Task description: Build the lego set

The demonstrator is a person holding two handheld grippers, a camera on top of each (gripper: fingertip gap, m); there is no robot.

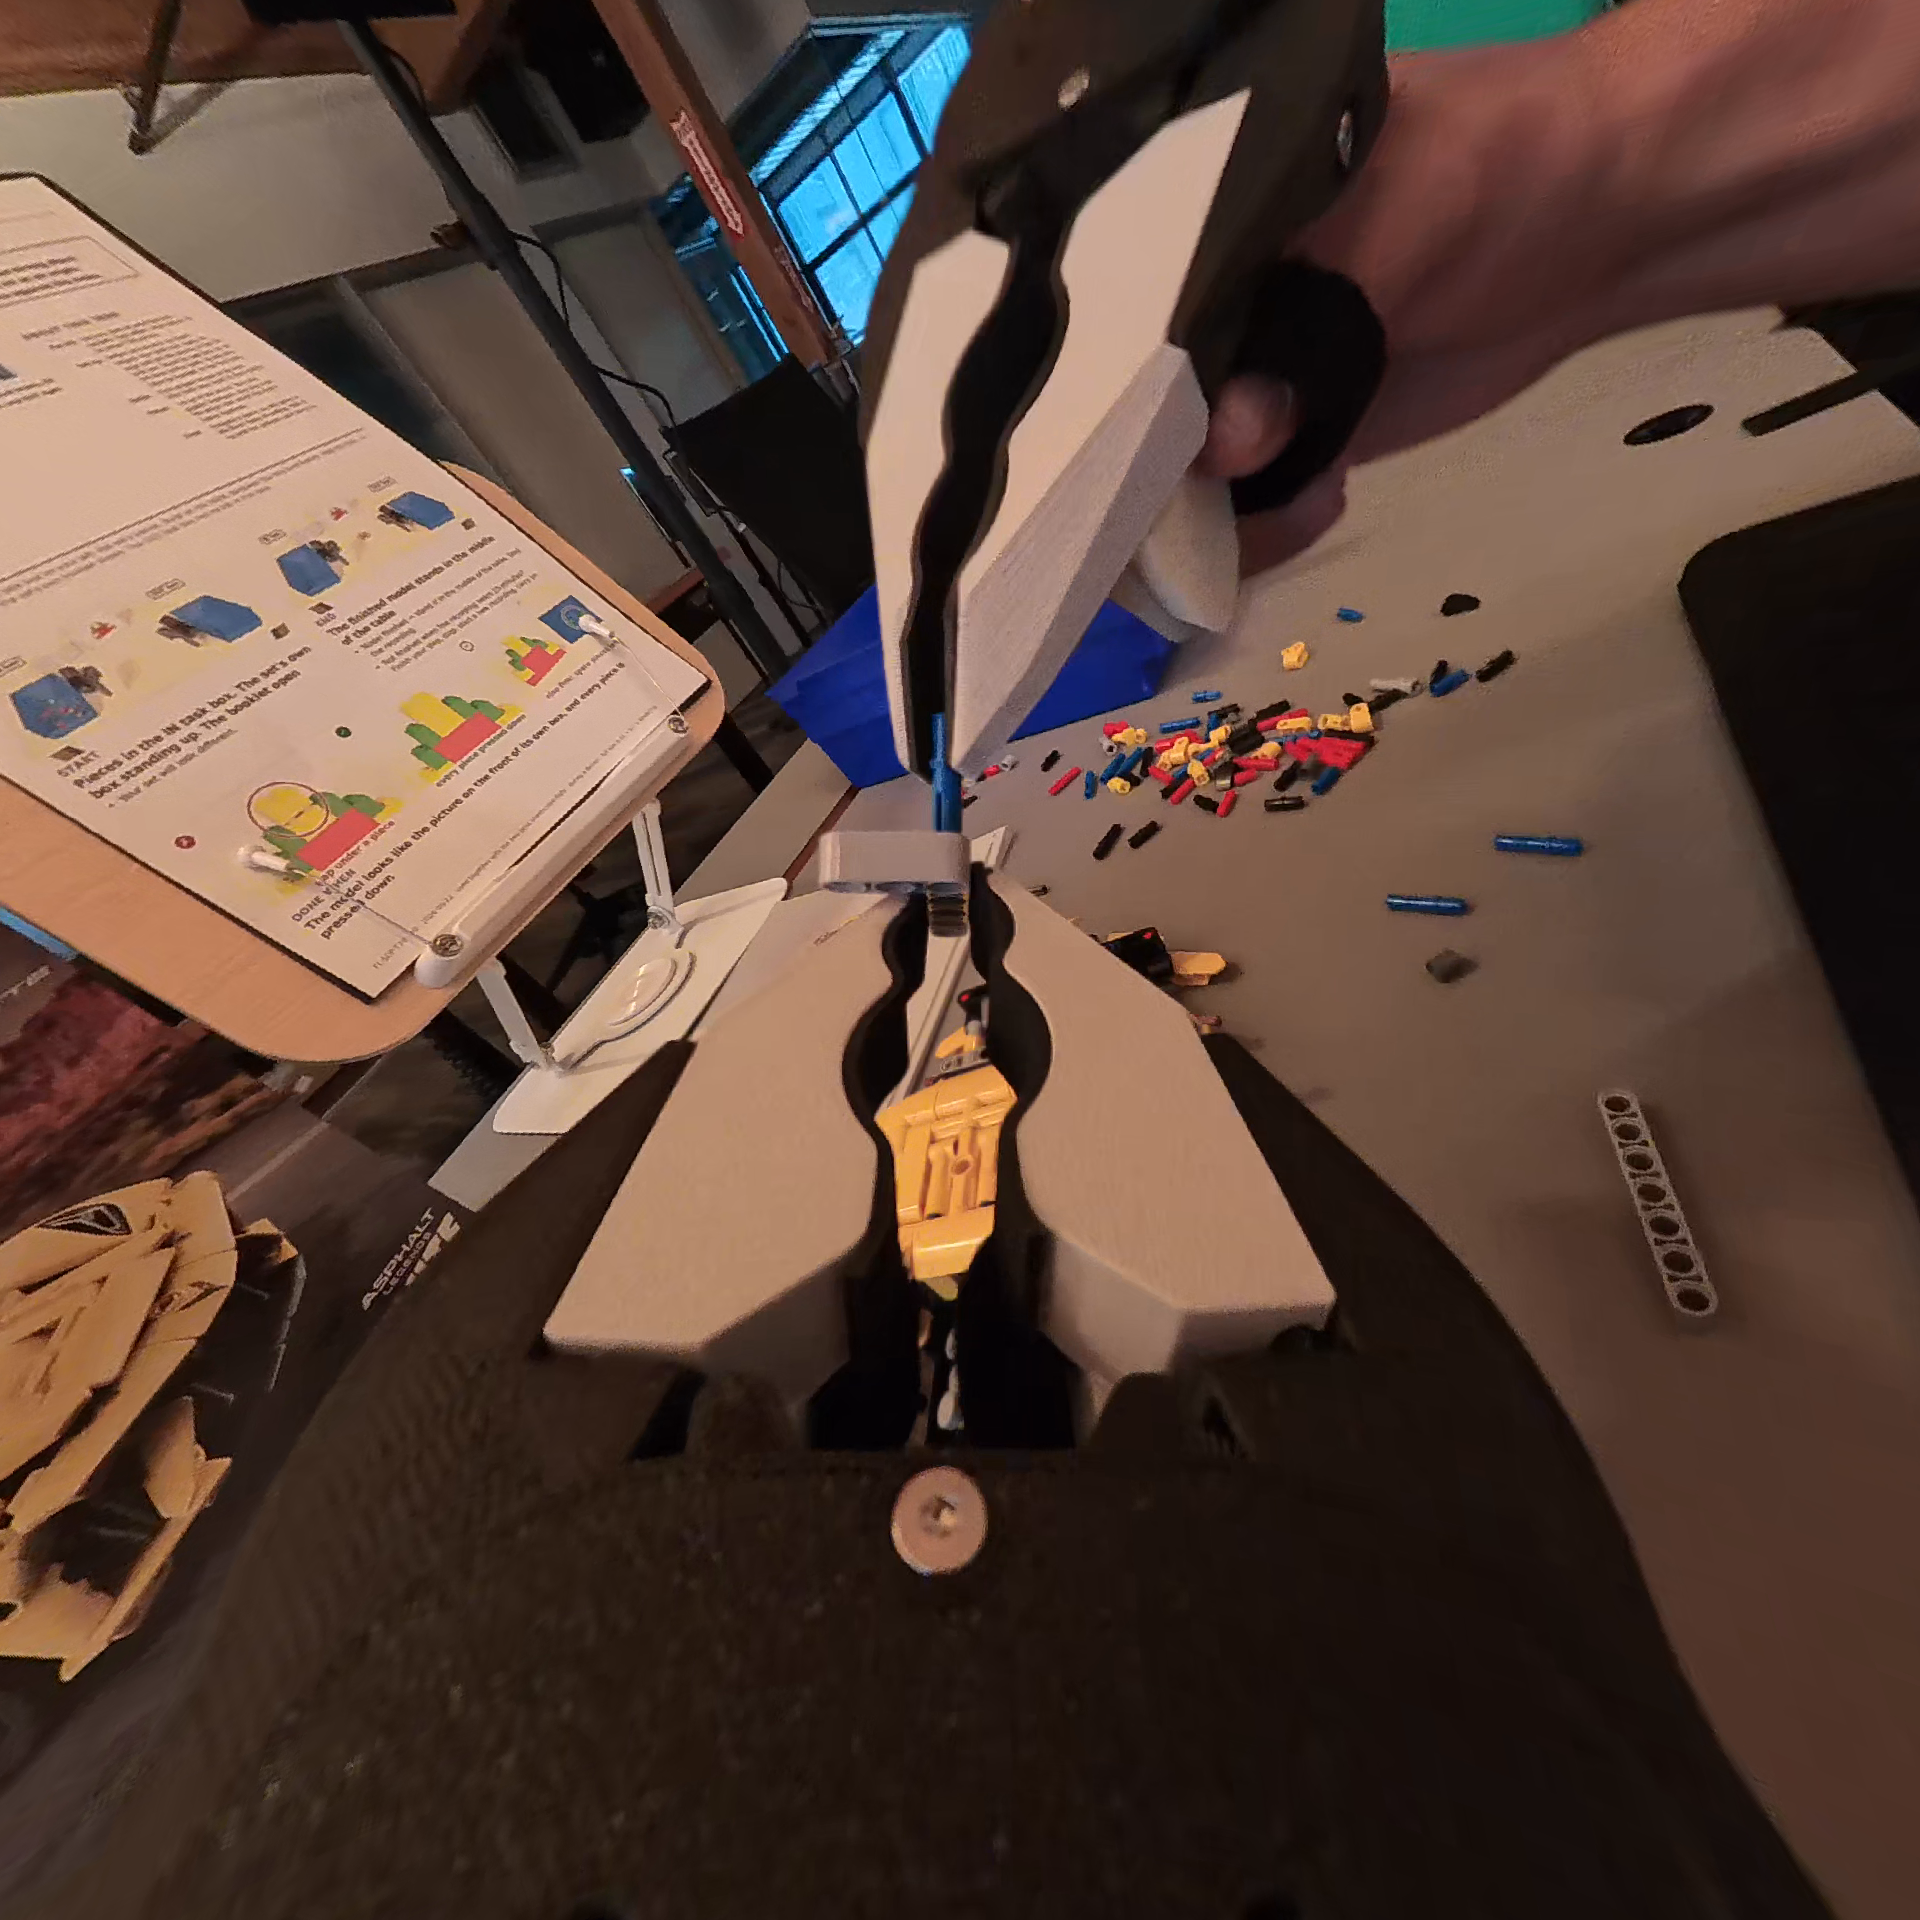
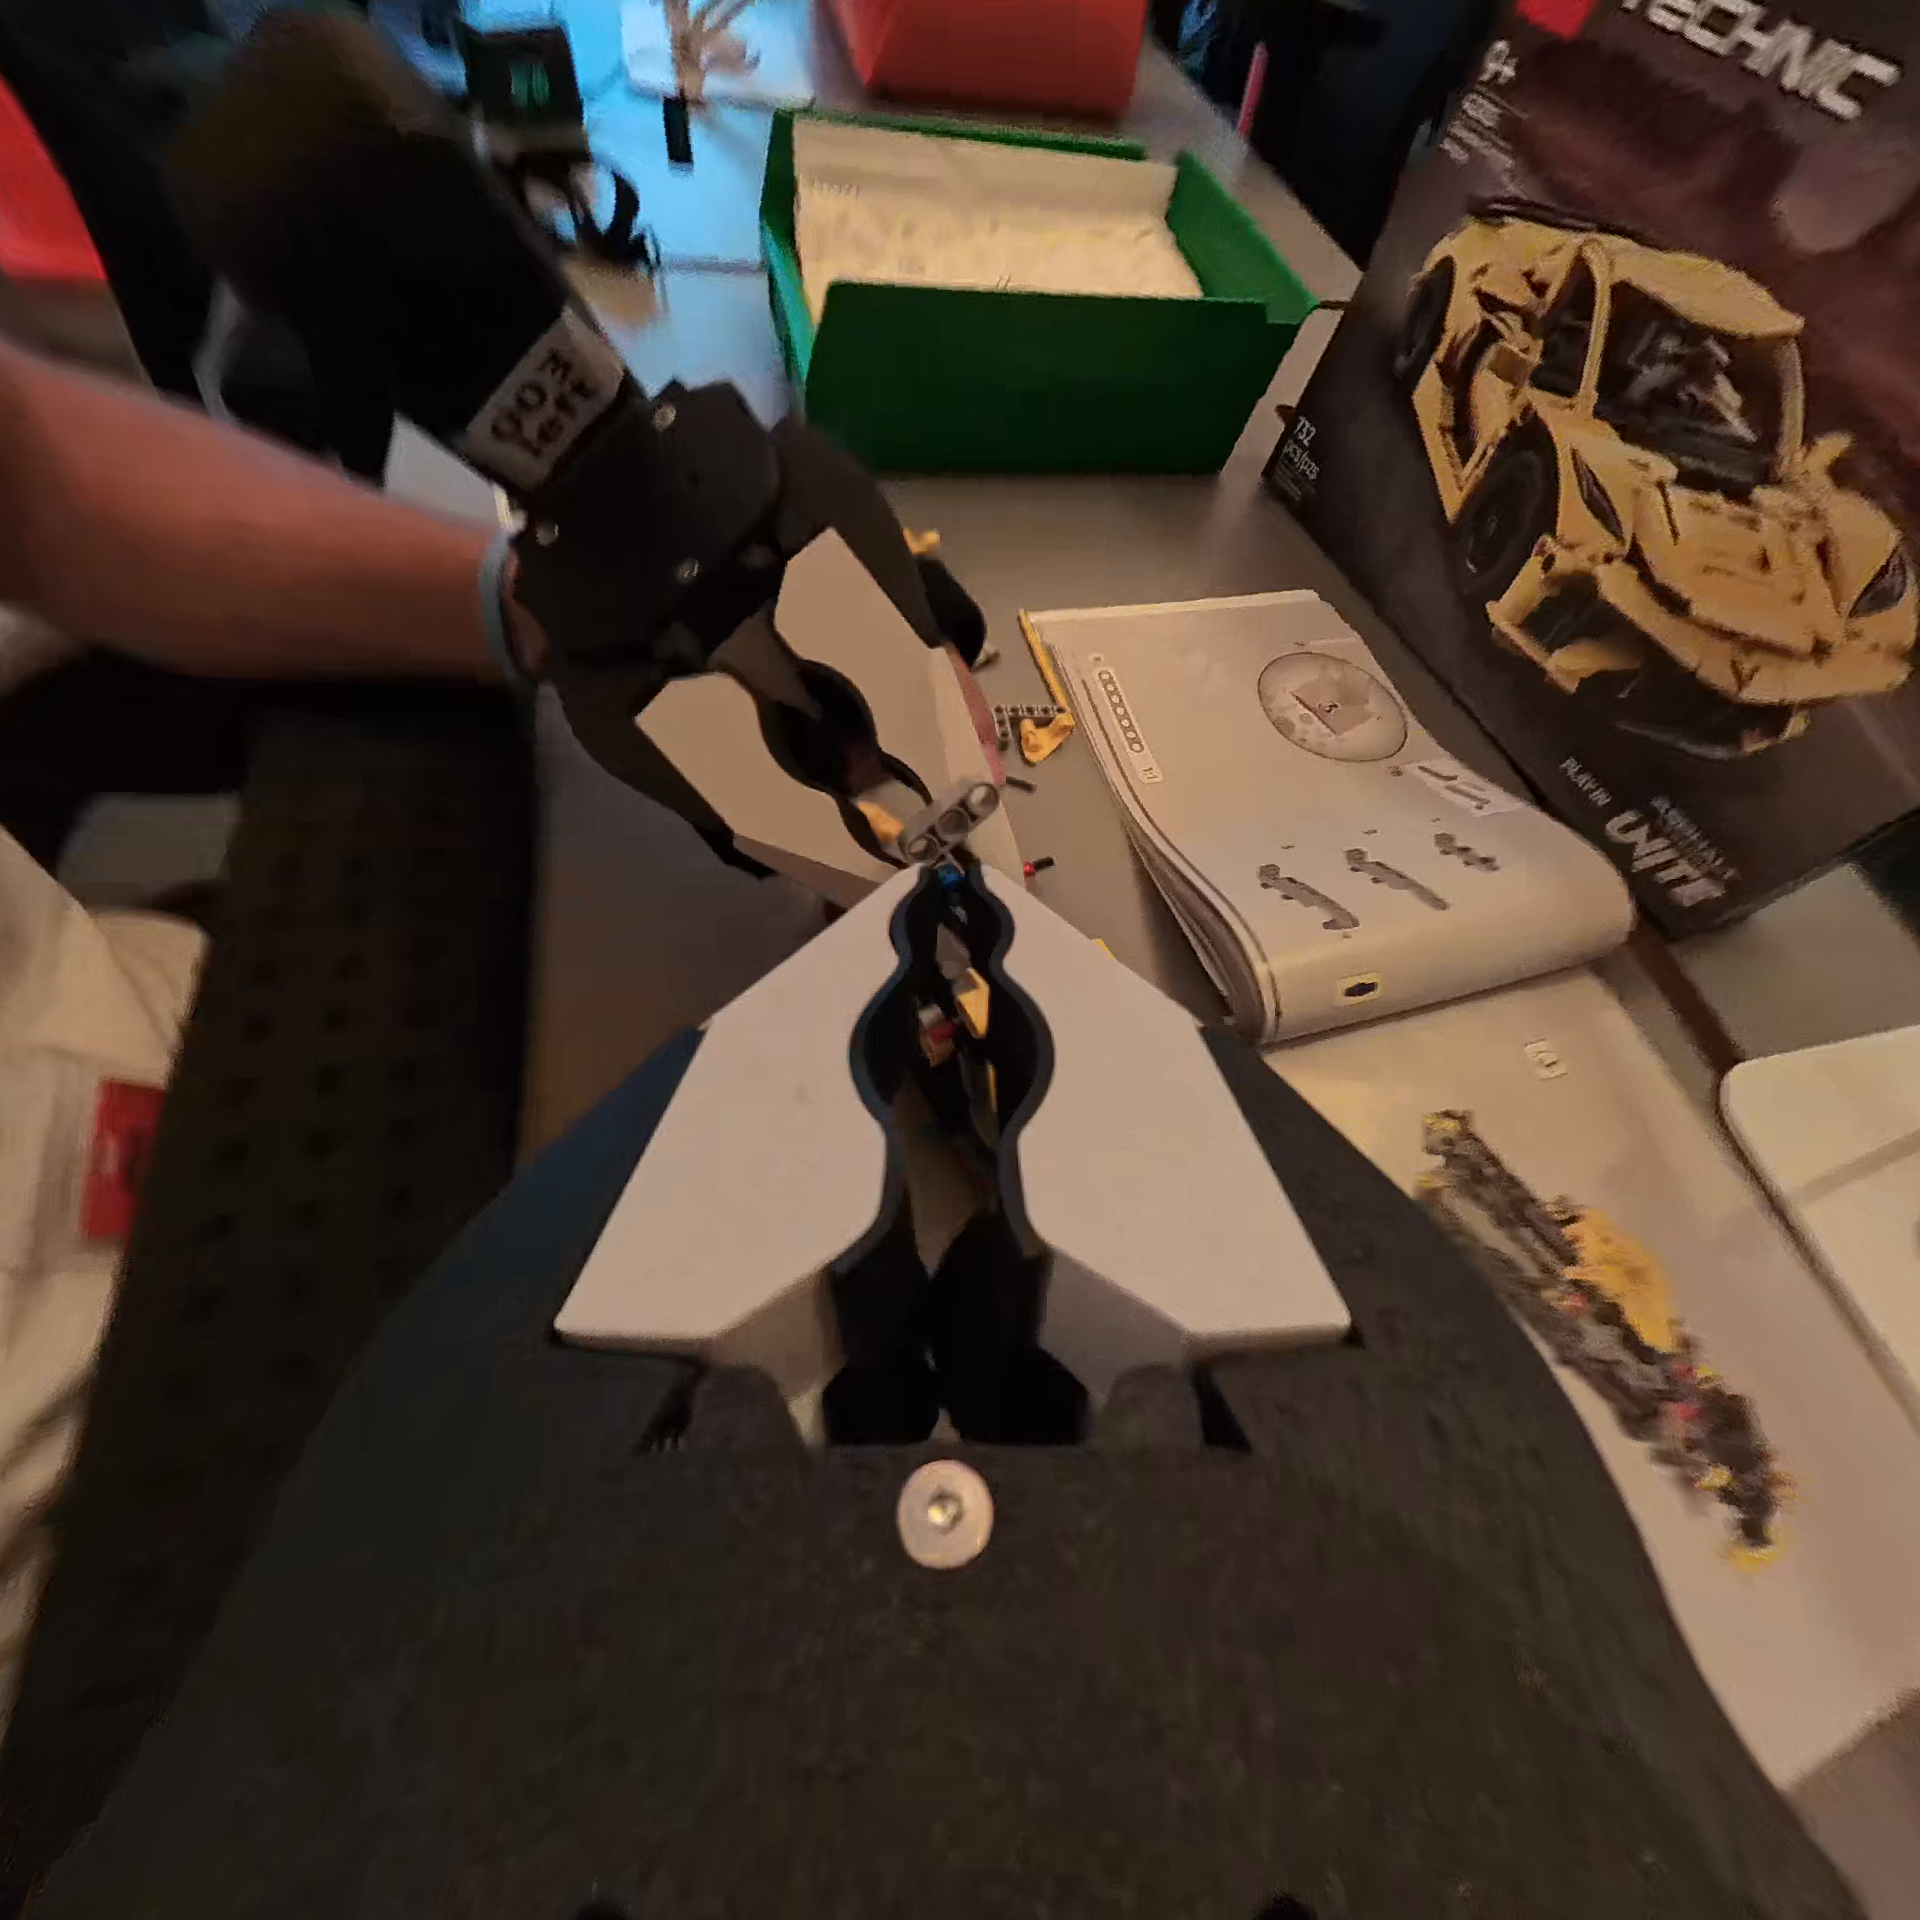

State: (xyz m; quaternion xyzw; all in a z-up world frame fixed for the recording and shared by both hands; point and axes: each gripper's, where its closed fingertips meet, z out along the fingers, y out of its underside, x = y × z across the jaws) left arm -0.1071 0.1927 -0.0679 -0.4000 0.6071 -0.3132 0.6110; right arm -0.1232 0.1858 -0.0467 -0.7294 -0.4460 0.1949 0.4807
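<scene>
- Sheet point(image 1: 312, 623): in the left wrist view an instruction sheet leans on a stand at 9 o'clock, with the set's box point(image 1: 114, 1382) lying below it at 8 o'clock.
- Left gripper point(image 1: 940, 894): at the centre of that view its fingers are pinched narrow on a short grey beam point(image 1: 896, 860), which it holds crosswise at the tips.
- Right gripper point(image 1: 935, 764): it reaches in from 1 o'clock, closed on a blue pin point(image 1: 941, 774) that points down at the beam; pin and beam look to be touching or just apart, I cannot tell which.
- Judgement: the step in hand is pushing the pin into a hole of the beam, and it seems not yet seated.
- Loose parts point(image 1: 1236, 748): a scatter of small red, blue, yellow and black pieces lies at 2 o'clock, with a long grey beam point(image 1: 1657, 1205) alone at 4 o'clock.
- Booklet point(image 2: 1320, 810): in the right wrist view it lies open at 2 o'clock, beside the upright box point(image 2: 1621, 499).
- Chassis point(image 2: 1600, 1330): a blurred yellow-and-black sub-assembly rests at 4 o'clock, so some building is done.
- Progress: with so many parts unused, most of the build looks still ahead.
</scene>
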